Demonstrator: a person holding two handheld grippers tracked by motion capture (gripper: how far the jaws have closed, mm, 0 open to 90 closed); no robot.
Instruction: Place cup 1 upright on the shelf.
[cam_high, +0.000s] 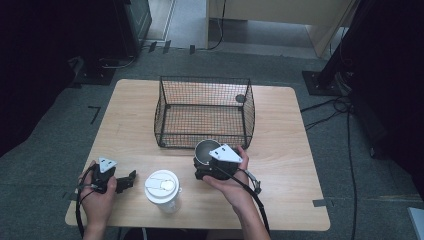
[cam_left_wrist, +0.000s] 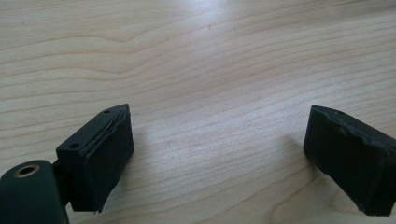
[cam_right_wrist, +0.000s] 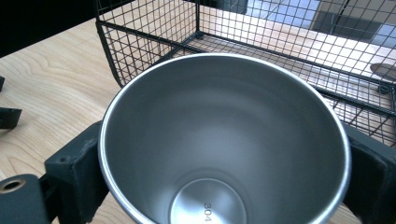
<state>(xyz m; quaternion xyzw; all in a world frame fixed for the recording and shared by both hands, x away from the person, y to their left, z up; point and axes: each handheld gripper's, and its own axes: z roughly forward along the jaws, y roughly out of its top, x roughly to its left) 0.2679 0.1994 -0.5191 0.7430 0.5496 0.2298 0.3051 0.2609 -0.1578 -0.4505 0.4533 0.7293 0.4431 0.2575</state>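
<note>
a: where's your steel cup (cam_right_wrist: 224, 140)?

b: upright near the tabletop's (cam_high: 290, 150) front edge, just before the wire basket (cam_high: 205, 112). your right gripper (cam_high: 212, 161) has its jaws clamped on the cup's sides.

a: and the left?

b: your left gripper (cam_left_wrist: 217, 158) sits by the front left corner, jaws wide apart over bare wood, beside the lidded paper cup (cam_high: 162, 190).

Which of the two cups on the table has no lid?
The steel cup, standing open between the right gripper pads near the wire basket; the white cup has a lid.
</note>
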